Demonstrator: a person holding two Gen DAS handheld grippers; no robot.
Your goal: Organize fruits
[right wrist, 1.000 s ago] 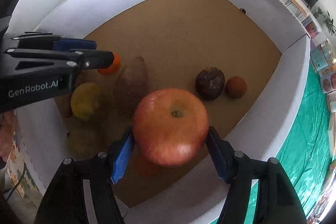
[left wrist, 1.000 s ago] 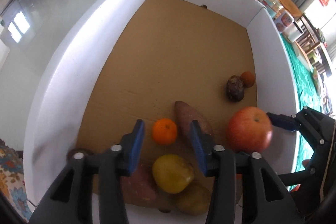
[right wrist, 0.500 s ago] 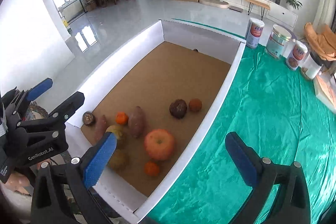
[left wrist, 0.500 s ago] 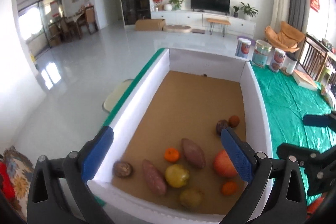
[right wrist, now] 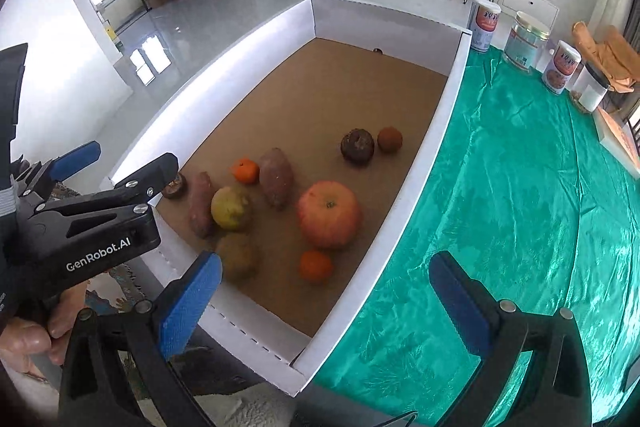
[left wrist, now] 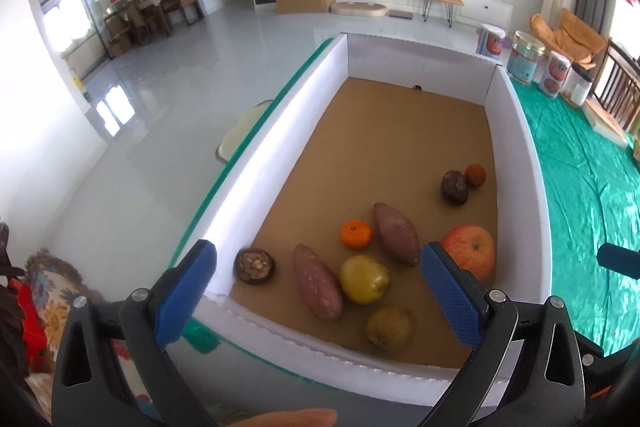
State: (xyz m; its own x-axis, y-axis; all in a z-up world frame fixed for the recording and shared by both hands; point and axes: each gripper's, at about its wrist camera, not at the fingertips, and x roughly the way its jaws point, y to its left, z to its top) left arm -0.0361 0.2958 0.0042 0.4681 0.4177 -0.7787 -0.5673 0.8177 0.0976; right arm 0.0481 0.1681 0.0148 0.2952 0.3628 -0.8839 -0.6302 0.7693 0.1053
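- So right now both grippers hang above the near end of the box (left wrist: 280, 131), and nothing is held: the left gripper (left wrist: 318, 281) has its jaws spread wide and empty, and the right gripper (right wrist: 324, 301) is the same, its jaws having just been opening with nothing between them.
- All the produce sits on the cardboard floor toward the near end: the big apple (right wrist: 328, 213) by the right wall, a small orange (right wrist: 316, 265) just in front of it, two sweet potatoes (left wrist: 316, 281), a yellow-green fruit (left wrist: 364, 279) between them, and a brownish one (left wrist: 390, 327) close to the near wall.
- A dark round fruit (left wrist: 454, 187) and a small reddish one (left wrist: 475, 175) sit touching, further along the right wall.
- My take: pick one target before dropping in. The cluster is tight, so come straight down over a fruit with free sides, like the mandarin (left wrist: 355, 233).
- Round stuff rolls, so I'd centre the jaws and close slowly.
- Watch the right wall near the apple; a jaw could catch it.
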